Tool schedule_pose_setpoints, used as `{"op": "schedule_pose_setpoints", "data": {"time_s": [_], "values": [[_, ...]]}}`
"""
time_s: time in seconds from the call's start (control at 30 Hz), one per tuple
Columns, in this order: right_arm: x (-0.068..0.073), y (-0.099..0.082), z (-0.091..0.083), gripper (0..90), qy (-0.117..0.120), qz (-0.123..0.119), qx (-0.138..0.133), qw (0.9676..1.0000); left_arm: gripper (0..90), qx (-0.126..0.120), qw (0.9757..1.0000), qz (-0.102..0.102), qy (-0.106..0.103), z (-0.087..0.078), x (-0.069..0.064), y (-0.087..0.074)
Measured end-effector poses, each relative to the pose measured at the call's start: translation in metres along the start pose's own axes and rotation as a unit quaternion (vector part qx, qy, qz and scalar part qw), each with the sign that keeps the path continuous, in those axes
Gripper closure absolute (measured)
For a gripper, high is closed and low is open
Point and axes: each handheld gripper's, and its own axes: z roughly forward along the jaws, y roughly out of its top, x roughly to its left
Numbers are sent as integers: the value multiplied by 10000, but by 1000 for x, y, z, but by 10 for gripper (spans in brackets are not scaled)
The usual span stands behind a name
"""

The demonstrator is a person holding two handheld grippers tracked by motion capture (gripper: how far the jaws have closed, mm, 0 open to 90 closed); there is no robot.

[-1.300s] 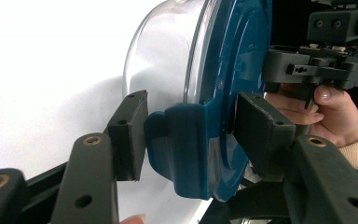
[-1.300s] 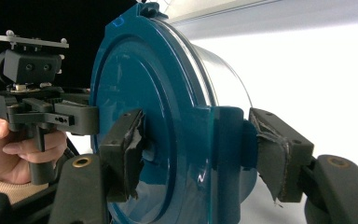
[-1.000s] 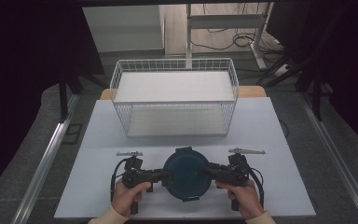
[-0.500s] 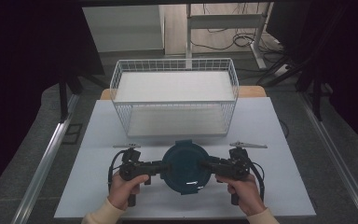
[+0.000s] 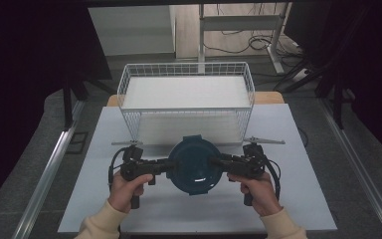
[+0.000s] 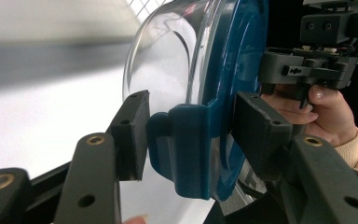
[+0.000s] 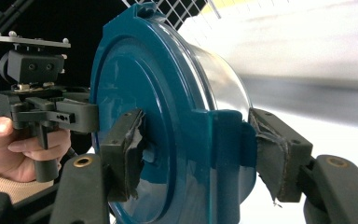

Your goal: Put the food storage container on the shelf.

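A round clear container with a dark blue clip-on lid (image 5: 195,166) is held over the white table between both grippers, lid facing up. My left gripper (image 5: 171,167) grips its left side. In the left gripper view the jaws (image 6: 193,140) close over a blue side latch (image 6: 189,154), beside the clear bowl wall (image 6: 168,60). My right gripper (image 5: 218,164) grips the opposite side. In the right gripper view its jaws (image 7: 200,154) pinch the lid (image 7: 140,93) and the latch (image 7: 226,154) below it. A hand holds each gripper.
A white wire basket (image 5: 186,69) stands just beyond the container, at the back of the white table (image 5: 303,199). The table's front edge lies close under the person's wrists. Dark floor, metal rails and cables surround the table.
Both grippers have carried the container between them away from the person, toward the wire basket. Their hold on it looks unchanged.
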Motion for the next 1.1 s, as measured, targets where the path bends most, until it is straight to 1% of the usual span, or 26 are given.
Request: {"op": "schedule_pose_setpoints", "data": {"time_s": [0.03,0.1,0.13,0.17,0.2,0.23,0.27,0.3,0.33,0.37,0.4,0.43,0.47,0.5,0.57,0.6,0.63,0.67,0.7,0.73,0.77,0.83,0.87,0.9,0.93,1.1], "values": [[0,0,0,383,0,0,0,10000,479,0,10000,0,0,0,0,0],[3,6,-1,383,-2,-63,-39,10000,480,13,10000,59,0,-2,-2,6],[5,11,-1,383,-5,-111,-54,9999,479,8,10000,87,-3,-4,-3,12],[6,14,-2,384,-15,-112,-71,9999,479,3,10000,88,-9,-4,-4,15],[6,14,-2,384,-15,-112,-71,9999,479,3,10000,88,-9,-4,-4,15],[8,20,-2,384,-27,-141,-99,9998,479,-6,9999,103,-20,-5,-4,22],[8,20,-2,384,-27,-141,-99,9998,479,-6,9999,103,-20,-5,-4,22],[9,26,-2,384,-43,-164,-120,9998,479,-18,9999,127,-35,-6,-4,29],[10,30,-2,384,-49,-170,-144,9997,479,-18,9999,127,-35,-6,-4,29],[11,33,-3,384,-50,-182,-157,9997,479,-57,9999,158,-41,-8,-6,36],[11,33,-3,384,-50,-182,-157,9997,479,-57,9999,158,-41,-8,-6,36],[12,40,-3,385,-56,-207,-201,9996,479,-84,9998,186,-54,-9,-6,44],[12,40,-3,385,-56,-207,-201,9996,479,-84,9998,186,-54,-9,-6,44],[14,47,-3,386,-55,-235,-226,9995,479,-96,9997,220,-68,-11,-7,52],[15,55,-3,387,-44,-253,-240,9994,479,-112,9996,240,-68,-11,-7,60],[15,55,-3,387,-44,-253,-240,9994,479,-112,9996,240,-68,-11,-7,60],[14,62,-2,387,-50,-263,-278,9993,479,-152,9996,220,-68,-11,-6,67],[14,62,-2,387,-50,-263,-278,9993,479,-152,9996,220,-68,-11,-6,67],[13,69,0,387,-43,-251,-284,9993,479,-163,9996,238,-62,-11,-4,73],[13,69,0,387,-43,-251,-284,9993,479,-163,9996,238,-62,-11,-4,73],[12,74,1,388,-40,-244,-283,9993,479,-168,9995,249,-70,-11,-3,79],[12,80,2,388,-51,-263,-290,9992,479,-167,9995,250,-83,-11,-2,84],[12,83,3,388,-66,-281,-290,9992,479,-167,9995,250,-83,-11,-2,84],[12,85,3,388,-74,-302,-292,9991,479,-164,9995,270,-92,-12,-1,90],[12,85,3,388,-74,-302,-292,9991,479,-164,9995,270,-92,-12,-1,90],[15,103,4,389,-71,-360,-312,9988,479,-208,9993,310,-97,-15,-2,106]]}}
